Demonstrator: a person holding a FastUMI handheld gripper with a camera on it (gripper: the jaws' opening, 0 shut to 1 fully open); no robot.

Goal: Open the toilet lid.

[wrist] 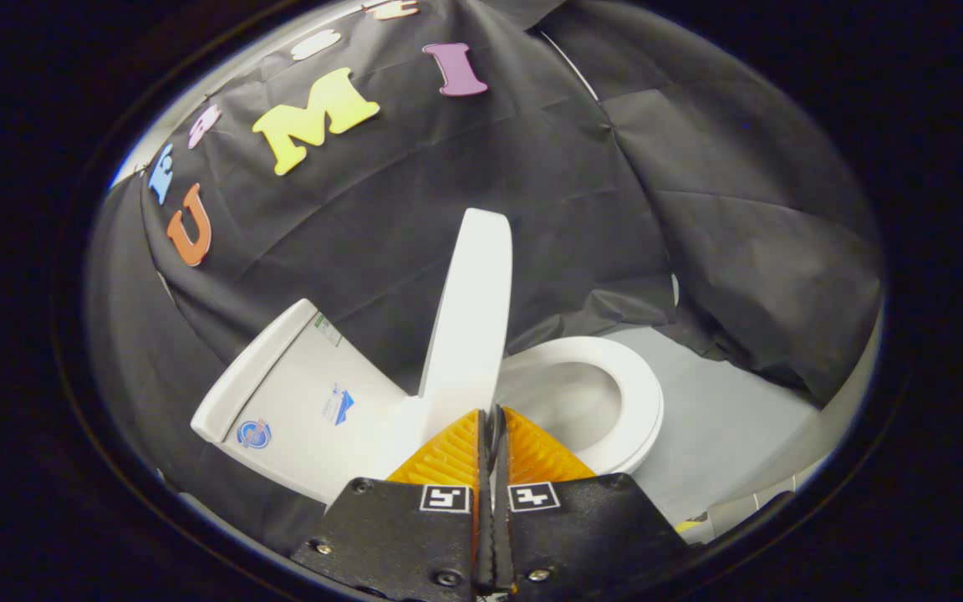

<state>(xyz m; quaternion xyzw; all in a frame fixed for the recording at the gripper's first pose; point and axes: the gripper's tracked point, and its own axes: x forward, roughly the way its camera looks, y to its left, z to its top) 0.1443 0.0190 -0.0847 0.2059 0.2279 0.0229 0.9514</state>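
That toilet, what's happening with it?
A person holds a gripper and is opening the toilet lid. The lid stands raised, almost upright, so the seat and bowl are uncovered. The gripper's fingers are pressed together with nothing between them, right at the lid's lower edge. The tank sits behind the lid.

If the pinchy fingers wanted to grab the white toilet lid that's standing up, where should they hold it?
Probably the thin long edge of the toilet lid that faces the camera, high up and away from the hinge. The lid stands nearly upright between tank and seat, so come straight ahead. The gripper is closed just below that edge, so it must open first.
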